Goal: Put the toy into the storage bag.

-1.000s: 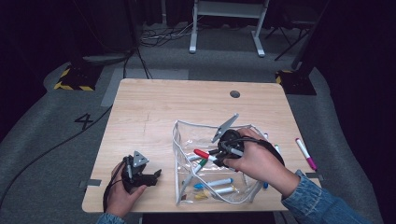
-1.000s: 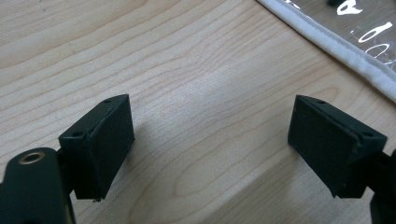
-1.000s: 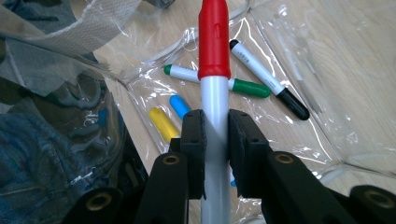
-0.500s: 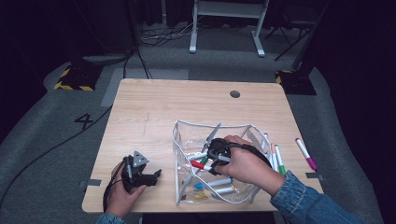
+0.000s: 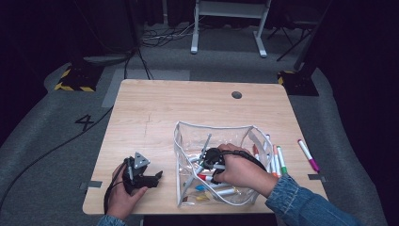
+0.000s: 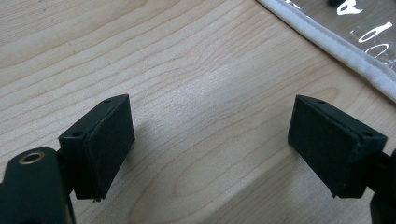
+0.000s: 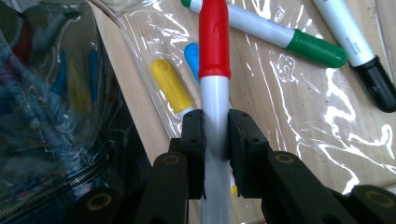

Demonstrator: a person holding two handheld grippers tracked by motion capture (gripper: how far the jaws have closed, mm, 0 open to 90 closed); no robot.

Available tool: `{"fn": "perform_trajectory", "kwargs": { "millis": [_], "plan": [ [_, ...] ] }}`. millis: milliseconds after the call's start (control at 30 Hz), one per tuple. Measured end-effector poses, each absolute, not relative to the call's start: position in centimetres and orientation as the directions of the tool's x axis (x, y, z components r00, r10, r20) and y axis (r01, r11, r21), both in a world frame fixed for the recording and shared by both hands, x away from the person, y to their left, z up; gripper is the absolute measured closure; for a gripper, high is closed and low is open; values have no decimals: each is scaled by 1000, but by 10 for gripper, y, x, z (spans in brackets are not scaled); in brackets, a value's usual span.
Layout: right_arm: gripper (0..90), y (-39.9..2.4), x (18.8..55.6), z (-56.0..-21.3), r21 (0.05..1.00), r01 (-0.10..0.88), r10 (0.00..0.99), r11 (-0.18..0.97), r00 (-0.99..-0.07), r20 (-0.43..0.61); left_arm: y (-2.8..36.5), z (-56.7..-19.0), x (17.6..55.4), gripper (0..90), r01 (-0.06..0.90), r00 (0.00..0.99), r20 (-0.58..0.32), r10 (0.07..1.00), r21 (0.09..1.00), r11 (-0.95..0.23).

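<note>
Marker, red-capped [image 5: 203,177], high view: lies inside the clear pouch [image 5: 188,141] at the front right of the worktop [image 5: 155,108], under the right gripper [image 5: 209,165], which the right hand [image 5: 242,169] has lowered into the pouch's open mouth. Jaws' state cannot be read here. Left gripper [image 5: 153,178] rests in the left hand [image 5: 123,193] on the worktop's front left corner, just beside the pouch, well apart from the marker. Loose markers [image 5: 277,160] lie outside the pouch to its right.

Left gripper view: jaws stand wide apart with nothing between them, over bare wood; the pouch's white edge [image 6: 336,49] crosses the upper right corner.

Right gripper view: jaws are closed tight on the marker's grey barrel [image 7: 215,135], one pad on each side; the barrel runs straight up between them, the red cap [image 7: 214,39] well beyond the tips. Beneath it, on the pouch's clear film, lie a yellow-capped marker [image 7: 169,84], a blue cap [image 7: 191,53], a green-capped marker [image 7: 313,46] and a black-capped marker [image 7: 373,79].
</note>
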State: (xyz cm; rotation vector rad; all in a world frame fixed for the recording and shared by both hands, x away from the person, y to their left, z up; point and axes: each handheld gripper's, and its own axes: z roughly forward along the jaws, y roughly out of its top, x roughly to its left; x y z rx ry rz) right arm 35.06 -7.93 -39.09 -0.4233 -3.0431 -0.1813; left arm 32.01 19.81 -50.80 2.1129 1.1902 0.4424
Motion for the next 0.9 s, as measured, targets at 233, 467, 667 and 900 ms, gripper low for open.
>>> {"fn": "perform_trajectory", "kwargs": {
  "millis": [233,467,667,900],
  "plan": [
    [625,-81,354,-385,172,279,275,945,-960,47,198,-508,320,147,624,528,-29,849,691,-365],
    [577,-95,352,-347,344,282,308,896,-951,-22,198,-508,320,147,624,528,-29,849,691,-364],
    [567,-120,350,-310,466,309,370,829,-928,-43,198,-508,320,147,624,529,-28,848,690,-366],
    [553,-160,354,-285,546,342,444,765,-894,-63,198,-508,320,147,624,529,-27,848,690,-366]
  ]
}}
